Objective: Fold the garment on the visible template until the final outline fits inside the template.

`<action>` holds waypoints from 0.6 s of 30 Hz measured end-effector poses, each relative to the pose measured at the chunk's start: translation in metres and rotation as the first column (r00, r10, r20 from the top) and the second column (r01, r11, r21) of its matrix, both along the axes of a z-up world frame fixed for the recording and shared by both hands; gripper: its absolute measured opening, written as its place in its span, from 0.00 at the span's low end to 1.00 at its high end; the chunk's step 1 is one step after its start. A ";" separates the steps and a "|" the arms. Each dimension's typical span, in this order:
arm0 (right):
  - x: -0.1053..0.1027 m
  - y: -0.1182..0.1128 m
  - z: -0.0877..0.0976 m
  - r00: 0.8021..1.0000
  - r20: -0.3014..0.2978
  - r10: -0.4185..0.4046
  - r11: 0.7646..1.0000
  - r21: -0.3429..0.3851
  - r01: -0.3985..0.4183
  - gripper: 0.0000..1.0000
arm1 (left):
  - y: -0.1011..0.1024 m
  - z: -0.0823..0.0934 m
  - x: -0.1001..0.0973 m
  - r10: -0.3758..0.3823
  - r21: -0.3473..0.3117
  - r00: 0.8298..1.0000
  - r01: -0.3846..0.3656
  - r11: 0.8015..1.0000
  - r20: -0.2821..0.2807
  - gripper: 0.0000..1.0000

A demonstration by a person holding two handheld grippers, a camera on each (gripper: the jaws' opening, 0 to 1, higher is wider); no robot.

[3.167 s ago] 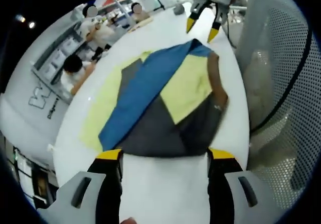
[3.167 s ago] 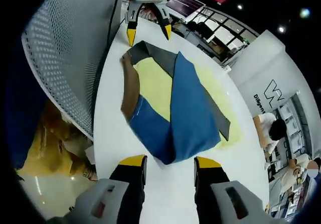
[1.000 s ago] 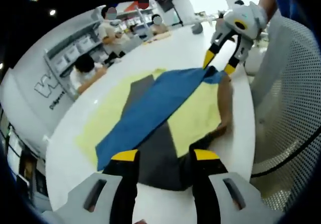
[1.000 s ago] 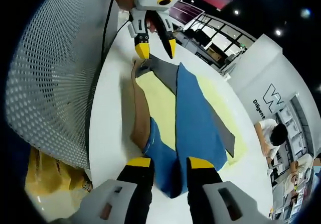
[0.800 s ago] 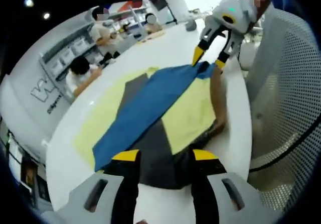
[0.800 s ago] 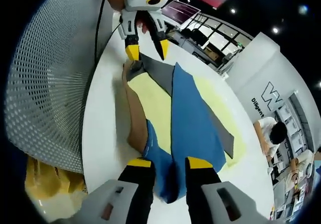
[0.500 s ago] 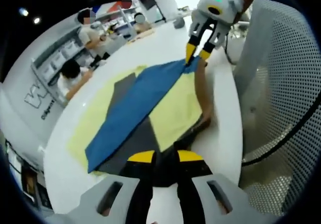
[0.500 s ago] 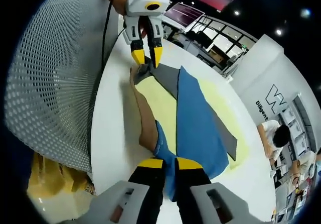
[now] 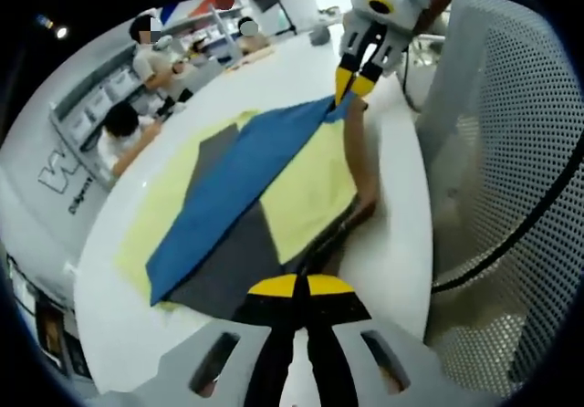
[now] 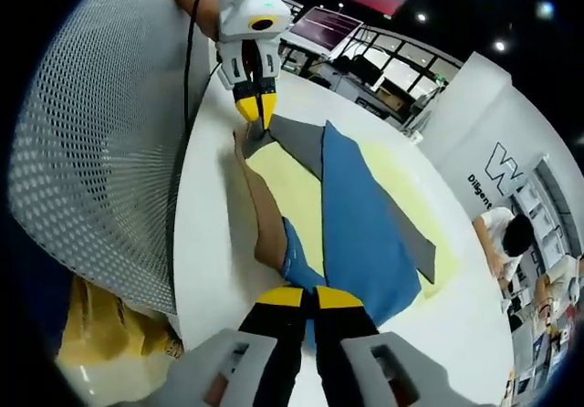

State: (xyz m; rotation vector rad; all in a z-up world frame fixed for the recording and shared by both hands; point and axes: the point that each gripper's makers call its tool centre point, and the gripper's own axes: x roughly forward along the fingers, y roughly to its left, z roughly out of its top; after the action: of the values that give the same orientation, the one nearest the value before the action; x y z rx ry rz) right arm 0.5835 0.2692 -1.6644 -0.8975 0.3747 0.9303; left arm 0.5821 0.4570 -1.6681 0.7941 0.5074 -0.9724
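Note:
A blue and grey garment (image 9: 237, 188) lies over a pale yellow template (image 9: 155, 211) on the white table (image 9: 392, 243), with a brown strip along its near side. My left gripper (image 9: 303, 286) is shut on the garment's grey edge. At the far end, my right gripper (image 9: 351, 83) is shut on the blue corner. In the right gripper view my right gripper (image 10: 308, 297) pinches the blue corner of the garment (image 10: 356, 224), and my left gripper (image 10: 254, 108) pinches the grey corner. Part of the template (image 10: 292, 183) shows between the blue panel and the brown strip.
A white mesh chair back (image 9: 511, 151) stands close along the table's edge, with a black cable (image 9: 520, 234) across it; the mesh chair back (image 10: 100, 133) also shows in the right gripper view. People sit at counters (image 9: 119, 129) beyond the table. Bare table (image 10: 210, 197) lies beside the brown strip.
Both grippers moved down onto opposite ends of the garment and went from open to shut on the cloth. The garment's layout is much the same.

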 end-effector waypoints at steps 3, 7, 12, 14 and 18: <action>0.005 -0.004 -0.001 1.000 -0.008 -0.024 1.000 0.003 0.024 0.23 | 0.001 0.000 0.002 0.011 0.005 1.000 -0.011 1.000 0.009 0.15; 0.007 -0.006 -0.005 1.000 -0.023 -0.021 1.000 -0.022 0.021 0.19 | 0.004 0.001 0.006 0.032 0.005 0.999 -0.032 0.999 0.017 0.24; 0.012 -0.007 0.001 0.996 -0.064 -0.066 0.997 0.034 0.069 0.27 | 0.009 0.001 0.010 0.077 -0.024 0.997 -0.077 0.997 -0.005 0.32; 0.013 -0.008 0.003 0.991 -0.102 -0.092 0.993 0.066 0.099 0.27 | 0.011 0.001 0.012 0.092 -0.034 0.996 -0.093 0.995 -0.015 0.33; 0.011 -0.012 -0.003 0.984 -0.141 -0.106 0.992 0.058 0.115 0.11 | 0.007 -0.005 0.003 0.068 -0.031 0.995 -0.071 0.997 -0.072 0.16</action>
State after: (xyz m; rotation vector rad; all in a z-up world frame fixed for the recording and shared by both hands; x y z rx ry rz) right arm 0.5942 0.2574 -1.6671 -0.7472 0.5045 0.8990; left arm 0.5849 0.4644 -1.6728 0.7095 0.5754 -0.9448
